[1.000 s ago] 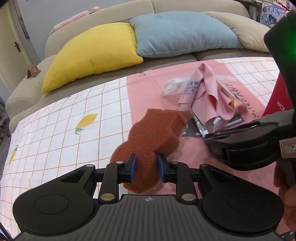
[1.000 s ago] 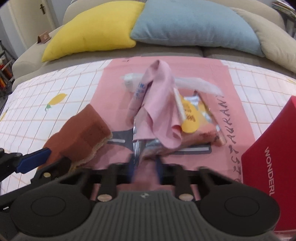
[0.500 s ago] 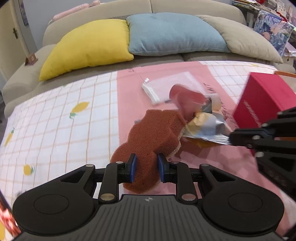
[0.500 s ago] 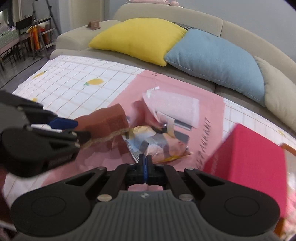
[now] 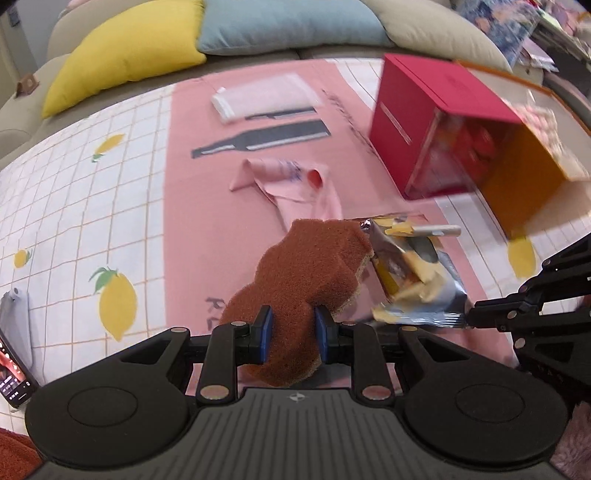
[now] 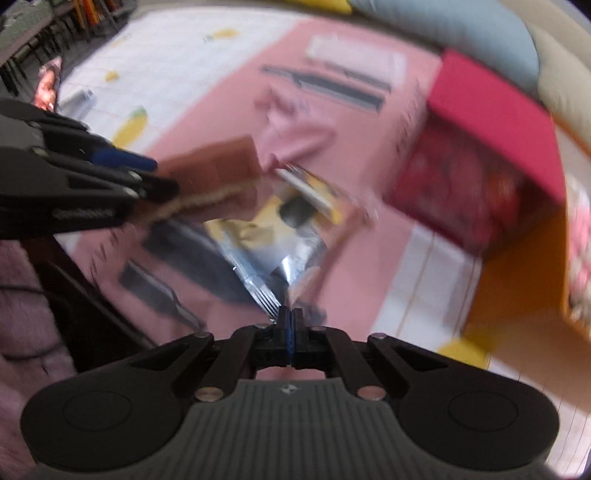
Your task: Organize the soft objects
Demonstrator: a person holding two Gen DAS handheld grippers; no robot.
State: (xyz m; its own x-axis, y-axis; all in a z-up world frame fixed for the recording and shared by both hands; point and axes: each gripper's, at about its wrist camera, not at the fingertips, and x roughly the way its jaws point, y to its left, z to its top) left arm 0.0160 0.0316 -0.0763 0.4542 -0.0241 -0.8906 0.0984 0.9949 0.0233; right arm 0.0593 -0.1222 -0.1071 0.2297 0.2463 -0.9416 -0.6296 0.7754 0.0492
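Where blue fingers (image 5: 266, 334) clamp, sponge (image 5: 308, 273) between.

This is a home living room. A beige sofa (image 5: 33, 88) runs along the far side, with a yellow cushion (image 5: 122, 55), a light blue cushion (image 5: 288, 26) and a beige cushion (image 5: 436, 33) propped against its back. In front of it stands a desk (image 5: 66, 206) covered with a white checked cloth printed with lemons, and a pink mat (image 5: 229, 221) is spread over the middle. A phone (image 5: 11, 373) lies at the desk's near left edge. In the right wrist view, blurred chair legs (image 6: 22, 48) show in the far left corner.
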